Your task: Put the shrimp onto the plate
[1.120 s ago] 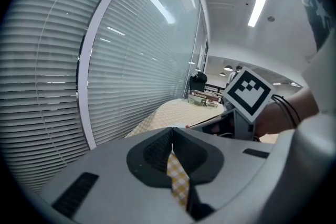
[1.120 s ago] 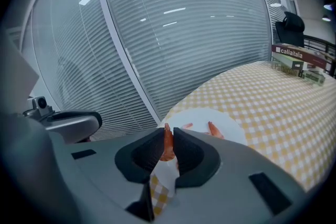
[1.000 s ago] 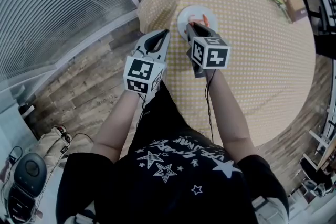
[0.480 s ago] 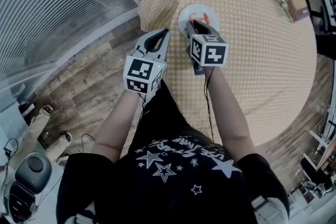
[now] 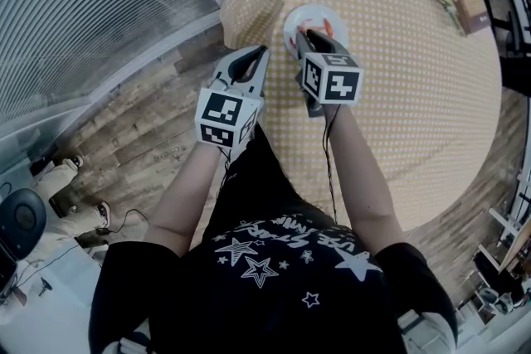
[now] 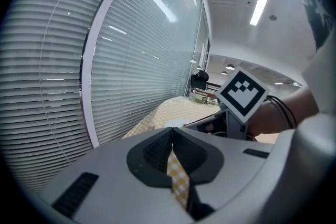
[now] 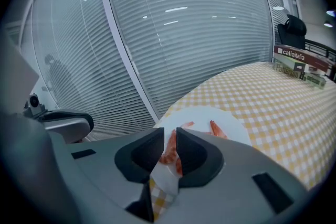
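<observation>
The right gripper [image 5: 309, 36], jaws a sliver apart, pinches a shrimp [image 7: 170, 147] over the white plate [image 5: 292, 17] near the table's [image 5: 406, 70] left edge, while the left gripper [image 5: 263, 50] hangs closed and empty.

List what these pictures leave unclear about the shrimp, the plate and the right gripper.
- Right gripper view: whether the orange shrimp in the narrow gap of the right gripper is pinched or lying free on the white round plate. The jaws cover its sides.
- Head view: the near half of the plate, hidden under the right gripper. The shrimp there are too small to count.
</observation>
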### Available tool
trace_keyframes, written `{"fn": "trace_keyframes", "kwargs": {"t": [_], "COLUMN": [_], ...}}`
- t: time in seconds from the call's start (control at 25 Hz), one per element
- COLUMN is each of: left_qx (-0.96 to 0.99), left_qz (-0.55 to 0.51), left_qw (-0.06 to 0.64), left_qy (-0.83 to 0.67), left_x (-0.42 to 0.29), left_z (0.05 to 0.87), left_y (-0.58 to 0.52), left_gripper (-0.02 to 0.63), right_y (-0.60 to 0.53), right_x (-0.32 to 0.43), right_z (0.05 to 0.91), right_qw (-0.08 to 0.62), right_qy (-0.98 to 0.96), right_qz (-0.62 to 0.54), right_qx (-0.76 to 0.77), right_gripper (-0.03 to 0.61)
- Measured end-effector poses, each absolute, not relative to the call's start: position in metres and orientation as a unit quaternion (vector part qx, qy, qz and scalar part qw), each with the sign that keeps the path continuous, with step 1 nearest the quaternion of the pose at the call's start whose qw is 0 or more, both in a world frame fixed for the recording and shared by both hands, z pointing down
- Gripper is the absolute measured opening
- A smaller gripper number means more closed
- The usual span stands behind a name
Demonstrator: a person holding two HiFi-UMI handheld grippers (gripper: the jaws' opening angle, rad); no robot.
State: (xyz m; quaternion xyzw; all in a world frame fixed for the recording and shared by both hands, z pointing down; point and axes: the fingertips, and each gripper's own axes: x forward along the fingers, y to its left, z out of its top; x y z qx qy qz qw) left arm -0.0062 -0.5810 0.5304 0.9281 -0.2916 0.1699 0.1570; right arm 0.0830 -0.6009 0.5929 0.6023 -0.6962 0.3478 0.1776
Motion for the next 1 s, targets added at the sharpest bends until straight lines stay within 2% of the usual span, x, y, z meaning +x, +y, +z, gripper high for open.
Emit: {"fn": "trace_keyframes", "kwargs": {"t": [0.52,1.0], "left_qx": [0.928,0.926], "left_qz": [0.167,0.154], "left_qw": [0.140,0.124], "left_qy": [-0.301,-0.321], "left_x": [-0.008,-0.007], "left_z": [0.506,0.480], "left_y": [-0.560,-0.503], "left_gripper": [0.011,0.011], "right_y": [-0.584,-0.522], "right_x": [0.085,0.081], "right_z": [0.564,0.527], "right_qw": [0.139,0.113], "right_qy": [-0.701,-0.731], "right_qz": [0.350,0.340], "right_qx": [0.605,0.580], "right_gripper": [0.061,0.052]}}
